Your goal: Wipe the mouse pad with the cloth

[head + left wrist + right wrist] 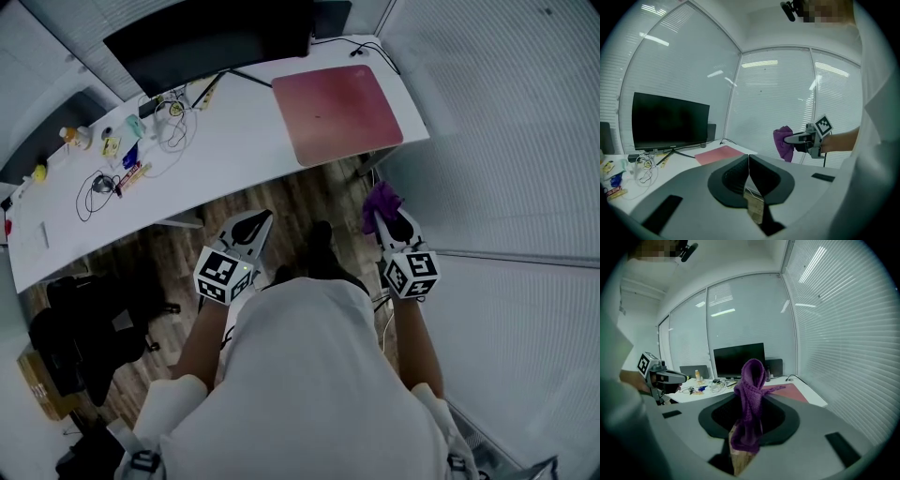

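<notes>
A pink mouse pad [337,112] lies at the right end of the white desk [225,159]; it also shows as the mouse pad [719,153] and the mouse pad [797,392] far ahead. My right gripper [382,217] is shut on a purple knitted cloth [750,404], held in the air below the desk edge; the cloth [380,202] bunches at its tip and the cloth [783,143] hangs there too. My left gripper [251,225] is shut with nothing in it, off the desk to the left of the right one.
A black monitor [211,37] stands at the desk's back. Cables and small items [141,150] lie on the desk's left half. A black chair [80,328] stands on the wooden floor at lower left. Window blinds [506,122] run along the right.
</notes>
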`<state>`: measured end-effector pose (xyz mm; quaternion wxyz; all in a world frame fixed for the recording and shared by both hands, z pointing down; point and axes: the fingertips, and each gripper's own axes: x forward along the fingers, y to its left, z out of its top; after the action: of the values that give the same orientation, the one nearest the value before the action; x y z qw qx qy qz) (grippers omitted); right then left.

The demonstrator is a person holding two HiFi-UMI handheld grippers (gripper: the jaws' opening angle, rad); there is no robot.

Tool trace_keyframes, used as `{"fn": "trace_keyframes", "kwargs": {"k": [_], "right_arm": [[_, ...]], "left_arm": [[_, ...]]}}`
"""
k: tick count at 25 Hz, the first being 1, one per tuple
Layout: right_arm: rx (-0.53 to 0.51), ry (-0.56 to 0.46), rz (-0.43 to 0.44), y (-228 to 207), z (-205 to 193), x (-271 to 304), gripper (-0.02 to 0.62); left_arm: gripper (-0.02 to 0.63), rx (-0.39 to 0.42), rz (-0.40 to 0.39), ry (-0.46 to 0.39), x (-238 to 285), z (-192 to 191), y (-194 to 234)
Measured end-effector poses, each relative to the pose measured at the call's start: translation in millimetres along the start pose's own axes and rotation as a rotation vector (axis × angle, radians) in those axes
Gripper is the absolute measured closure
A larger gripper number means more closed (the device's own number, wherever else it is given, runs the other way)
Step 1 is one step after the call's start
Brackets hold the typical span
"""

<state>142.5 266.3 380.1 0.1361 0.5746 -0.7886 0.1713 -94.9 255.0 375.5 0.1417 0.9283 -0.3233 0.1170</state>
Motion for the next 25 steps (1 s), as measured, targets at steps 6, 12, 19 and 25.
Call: {"fn": "trace_keyframes", "kwargs": {"k": [6, 12, 19, 25], "right_arm": [[-0.014, 0.019, 0.072, -21.5, 12.6, 37.1, 0.474], [-0.035, 0.056, 0.144, -49.8, 23.5, 81.7, 0.474], [-0.052, 0.118, 0.241, -73.1, 24.7, 130.2, 0.474], [-0.073, 0.174, 0.337, -84.2, 19.9, 170.3, 0.474]], "left_arm": [[0.588, -0.028, 0.05, -0.002, 27.3, 8.9, 10.5], [0.588, -0.052, 0.09, -0.003, 64.8, 18.3, 24.5], [0.588, -0.097, 0.151, 0.014, 104.0, 16.1, 37.6], [0.588, -0.138, 0.214, 0.034, 131.0, 10.2, 46.2]]}}
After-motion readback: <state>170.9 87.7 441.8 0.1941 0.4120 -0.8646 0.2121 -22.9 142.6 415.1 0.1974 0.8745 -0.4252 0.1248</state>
